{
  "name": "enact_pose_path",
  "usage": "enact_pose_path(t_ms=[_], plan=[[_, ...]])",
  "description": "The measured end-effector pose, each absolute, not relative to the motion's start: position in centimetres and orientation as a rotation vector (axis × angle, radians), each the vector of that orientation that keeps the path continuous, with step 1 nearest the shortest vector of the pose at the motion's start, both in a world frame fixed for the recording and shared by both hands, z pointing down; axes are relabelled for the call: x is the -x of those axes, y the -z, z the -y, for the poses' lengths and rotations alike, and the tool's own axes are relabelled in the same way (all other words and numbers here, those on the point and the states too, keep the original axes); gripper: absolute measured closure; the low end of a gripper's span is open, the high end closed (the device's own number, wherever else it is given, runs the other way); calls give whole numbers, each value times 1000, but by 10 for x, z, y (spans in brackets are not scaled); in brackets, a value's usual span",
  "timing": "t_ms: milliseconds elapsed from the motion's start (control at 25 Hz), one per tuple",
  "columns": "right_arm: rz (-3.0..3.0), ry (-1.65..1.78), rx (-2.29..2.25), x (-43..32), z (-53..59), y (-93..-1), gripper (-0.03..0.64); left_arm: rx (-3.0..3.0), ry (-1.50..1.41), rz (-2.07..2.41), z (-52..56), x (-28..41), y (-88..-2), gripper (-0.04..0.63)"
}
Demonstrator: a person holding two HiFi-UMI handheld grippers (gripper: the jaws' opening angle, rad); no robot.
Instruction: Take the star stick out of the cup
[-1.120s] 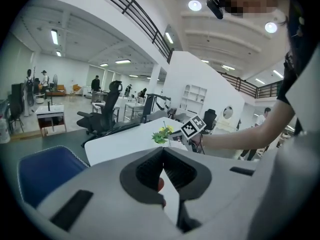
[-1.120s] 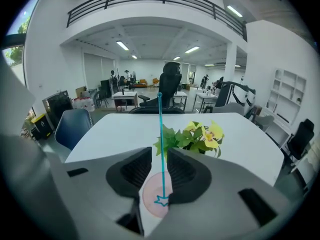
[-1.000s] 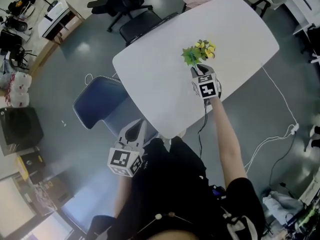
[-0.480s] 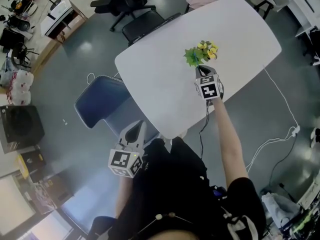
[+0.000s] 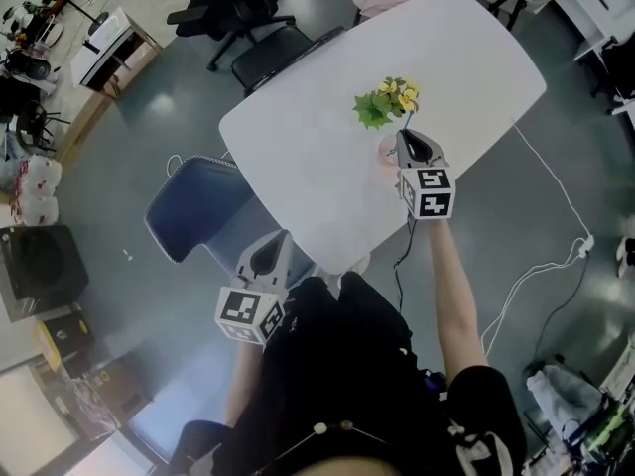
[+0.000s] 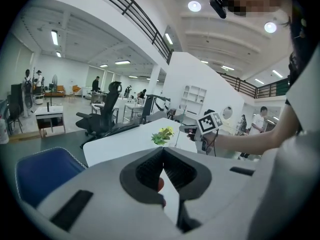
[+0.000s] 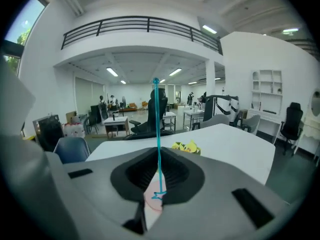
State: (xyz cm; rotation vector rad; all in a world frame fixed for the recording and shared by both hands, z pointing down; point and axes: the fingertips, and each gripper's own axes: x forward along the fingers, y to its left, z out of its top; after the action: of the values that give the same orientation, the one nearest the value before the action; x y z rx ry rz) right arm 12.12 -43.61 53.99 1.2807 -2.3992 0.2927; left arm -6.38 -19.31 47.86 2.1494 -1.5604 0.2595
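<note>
Right gripper (image 7: 158, 153): ribbed black pads pinched onto the star stick (image 7: 157, 119). The stick is a thin teal rod, upright, with a small ball at its 12 o'clock end and an outlined star at its 6 o'clock end. The star sits over the mouth of the round pink cup (image 5: 386, 150); whether it is inside or clear, cannot tell. The cup stands on a smooth white table (image 5: 298, 157) with rounded corners. Leafy green plant (image 5: 382, 102) with yellow blooms at the cup's 12 o'clock. Left gripper (image 6: 162, 153): jaws together, empty, off the table's 7 o'clock edge.
</note>
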Motion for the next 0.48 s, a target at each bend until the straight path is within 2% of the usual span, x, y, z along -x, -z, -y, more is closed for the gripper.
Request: enact_pose_path(t_ms=[480], plan=[[2655,-276,-1609,-174,342,-409,594,-2330,-249,1415,218,28,-461,592]])
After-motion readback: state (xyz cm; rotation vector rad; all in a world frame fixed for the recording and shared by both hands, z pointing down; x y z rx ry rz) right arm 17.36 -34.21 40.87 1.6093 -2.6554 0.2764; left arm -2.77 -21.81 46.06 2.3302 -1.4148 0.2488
